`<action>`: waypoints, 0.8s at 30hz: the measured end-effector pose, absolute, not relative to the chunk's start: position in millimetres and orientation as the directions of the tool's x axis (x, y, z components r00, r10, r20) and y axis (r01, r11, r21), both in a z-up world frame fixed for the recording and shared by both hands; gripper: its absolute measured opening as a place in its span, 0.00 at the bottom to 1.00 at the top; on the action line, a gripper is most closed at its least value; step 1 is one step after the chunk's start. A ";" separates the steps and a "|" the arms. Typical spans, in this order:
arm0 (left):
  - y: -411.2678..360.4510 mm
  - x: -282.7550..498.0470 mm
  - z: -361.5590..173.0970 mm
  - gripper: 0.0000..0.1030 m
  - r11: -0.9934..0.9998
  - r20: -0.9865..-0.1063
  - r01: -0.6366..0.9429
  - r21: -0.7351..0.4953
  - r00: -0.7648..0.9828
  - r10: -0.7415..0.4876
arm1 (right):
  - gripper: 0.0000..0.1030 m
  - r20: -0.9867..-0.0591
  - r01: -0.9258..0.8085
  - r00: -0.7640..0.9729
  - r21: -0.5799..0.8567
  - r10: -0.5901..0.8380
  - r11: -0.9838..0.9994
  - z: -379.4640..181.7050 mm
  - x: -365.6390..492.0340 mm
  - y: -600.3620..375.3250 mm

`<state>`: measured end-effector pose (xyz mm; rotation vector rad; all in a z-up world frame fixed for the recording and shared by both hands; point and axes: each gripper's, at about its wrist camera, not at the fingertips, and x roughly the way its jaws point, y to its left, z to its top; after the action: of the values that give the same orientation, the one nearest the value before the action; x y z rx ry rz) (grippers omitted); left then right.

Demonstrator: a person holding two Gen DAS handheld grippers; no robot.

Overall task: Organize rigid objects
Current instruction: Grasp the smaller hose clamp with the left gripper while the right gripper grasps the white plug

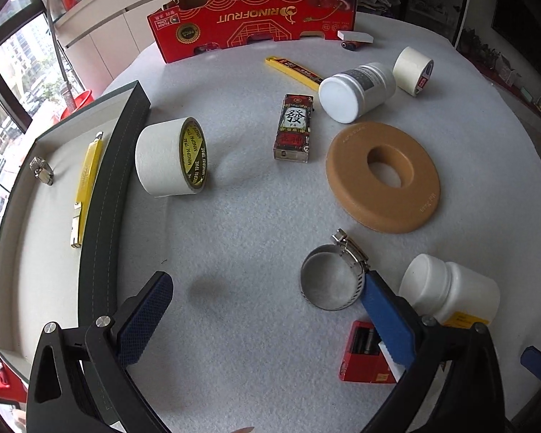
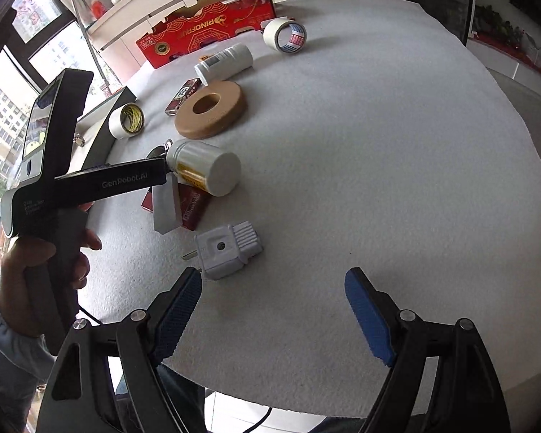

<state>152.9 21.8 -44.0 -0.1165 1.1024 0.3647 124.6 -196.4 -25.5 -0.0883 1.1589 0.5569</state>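
Note:
My left gripper [image 1: 267, 285] is open and empty above the white felt table, its right finger beside a metal hose clamp [image 1: 333, 276]. A grey tray [image 1: 115, 166] at the left holds a yellow utility knife [image 1: 84, 184] and a small metal clip [image 1: 41, 170]. On the table lie a white tape roll [image 1: 169, 157], a red mahjong-print box [image 1: 294, 128], a tan ring [image 1: 382, 176], two white bottles [image 1: 357, 92] [image 1: 451, 294] and a red case [image 1: 366, 351]. My right gripper [image 2: 274, 287] is open and empty, just short of a white plug adapter [image 2: 229, 250].
A red cardboard fruit box [image 1: 252, 18] stands at the far edge, with a second yellow knife [image 1: 294, 70] and a small tape roll [image 1: 413, 70] in front of it. The left hand-held gripper body [image 2: 90, 180] crosses the right wrist view. The table edge [image 2: 306, 406] runs close below.

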 end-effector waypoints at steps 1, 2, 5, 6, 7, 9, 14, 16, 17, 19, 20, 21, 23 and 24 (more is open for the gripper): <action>24.6 152.3 -43.9 1.00 0.929 -0.883 -0.357 0.096 0.400 0.245 | 0.80 -0.887 -0.471 0.278 0.208 0.368 0.857 -27.8 124.8 -191.1; 27.9 151.7 -44.0 1.00 0.925 -0.882 -0.366 0.097 0.399 0.250 | 0.80 -0.890 -0.483 0.275 0.200 0.364 0.852 -30.6 125.3 -185.6; 34.5 151.3 -45.1 1.00 0.923 -0.890 -0.379 0.065 0.396 0.225 | 0.83 -0.885 -0.526 0.317 0.135 0.341 0.839 -33.5 124.8 -169.8; 34.2 150.4 -44.8 1.00 0.922 -0.890 -0.381 0.063 0.396 0.225 | 0.83 -0.887 -0.541 0.322 0.114 0.331 0.833 -35.0 125.2 -164.7; 33.3 151.0 -44.5 1.00 0.922 -0.889 -0.381 0.068 0.397 0.230 | 0.84 -0.884 -0.554 0.341 0.086 0.320 0.828 -35.3 124.8 -160.3; 29.7 153.5 -44.2 1.00 0.924 -0.886 -0.373 0.081 0.397 0.238 | 0.84 -0.880 -0.571 0.363 0.049 0.306 0.819 -37.6 124.7 -153.7; 20.5 159.9 -44.8 1.00 0.933 -0.882 -0.355 0.067 0.416 0.222 | 0.84 -0.871 -0.581 0.410 -0.020 0.271 0.813 -40.3 119.7 -148.3; 21.7 161.5 -45.9 1.00 0.932 -0.881 -0.360 0.044 0.427 0.206 | 0.84 -0.870 -0.582 0.412 -0.024 0.270 0.813 -40.3 120.1 -148.1; 24.3 161.6 -47.2 1.00 0.930 -0.883 -0.367 0.017 0.431 0.186 | 0.84 -0.870 -0.580 0.413 -0.022 0.270 0.814 -40.3 120.3 -148.3; 26.7 160.8 -48.3 1.00 0.924 -0.880 -0.382 -0.005 0.441 0.177 | 0.84 -0.869 -0.579 0.415 -0.025 0.268 0.815 -40.2 120.3 -148.0; 25.6 160.2 -48.2 1.00 0.925 -0.876 -0.381 -0.002 0.448 0.182 | 0.84 -0.869 -0.578 0.415 -0.025 0.268 0.815 -40.2 120.4 -148.4; 25.3 159.5 -48.4 1.00 0.922 -0.872 -0.387 -0.006 0.454 0.185 | 0.84 -0.869 -0.579 0.416 -0.026 0.268 0.815 -40.2 120.7 -147.1; 23.7 157.6 -48.7 1.00 0.917 -0.861 -0.398 -0.005 0.469 0.199 | 0.84 -0.869 -0.578 0.417 -0.026 0.268 0.816 -40.0 120.3 -146.9; 23.0 156.6 -48.9 1.00 0.915 -0.857 -0.404 -0.005 0.473 0.204 | 0.84 -0.869 -0.577 0.417 -0.026 0.267 0.816 -39.9 120.4 -147.0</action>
<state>156.6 23.0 -48.9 -0.2184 1.0132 0.3756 120.4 -147.0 -39.9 -0.3461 1.0109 0.5433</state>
